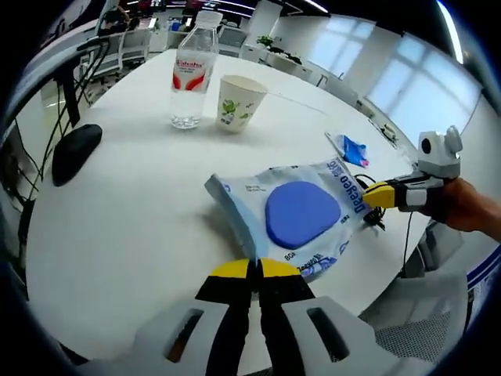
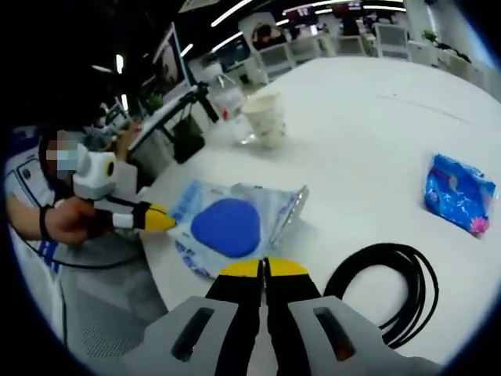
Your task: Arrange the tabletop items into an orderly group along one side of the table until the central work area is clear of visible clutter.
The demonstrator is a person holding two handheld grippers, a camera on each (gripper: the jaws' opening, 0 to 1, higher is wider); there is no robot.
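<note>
Gripping the blue-and-white pouch (image 1: 293,215) from two sides near the table's (image 1: 133,211) close edge: left gripper (image 1: 254,269) with yellow-tipped jaws drawn together at one border of the pouch, apparently pinching it; right gripper (image 2: 264,268) likewise closed at the opposite border, seemingly nipping the film. Judged light, soft and crinkly, slick on its printed face, liable to sag or slide; best taken by the flat sealed margin, not over the blue oval in the middle. Standing well apart toward the far edge, just beside each other: a clear water bottle (image 1: 192,72) and a paper cup (image 1: 238,103), both upright, the cup easily crushed, the bottle likely light if near empty. Lying by the side edge, a small blue packet (image 2: 459,192); coiled near the close edge, a black cable (image 2: 383,290), limp and prone to snag; resting at the opposite side edge, a dark mouse (image 1: 75,150).
</note>
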